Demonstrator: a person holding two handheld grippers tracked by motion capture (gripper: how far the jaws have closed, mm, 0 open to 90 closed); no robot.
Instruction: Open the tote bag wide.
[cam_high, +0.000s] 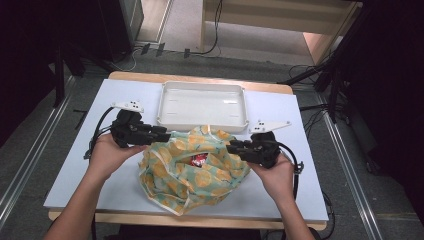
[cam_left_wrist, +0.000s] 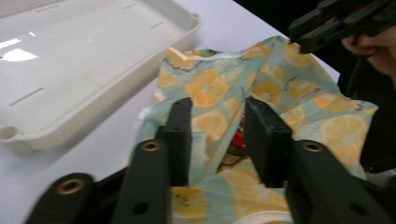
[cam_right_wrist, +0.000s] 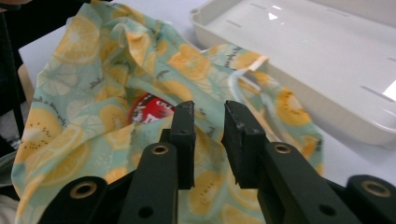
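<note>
White tray (cam_high: 202, 106) at far table edge, empty. Lemon-print bag (cam_high: 192, 172) mid-table, just before it, mouth slack, red packet (cam_high: 198, 160) inside. Left gripper (cam_high: 162, 134) parted over left rim; right gripper (cam_high: 235, 147) narrow-gapped, holding nothing. Pinch single fabric layer each side, spread evenly.

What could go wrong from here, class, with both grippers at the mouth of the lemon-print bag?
1. The left gripper and right gripper have open jaws around loose folds of the bag; thin cloth may slip free.
2. The red packet peeking from the opening could fall out short of the white tray.
</note>
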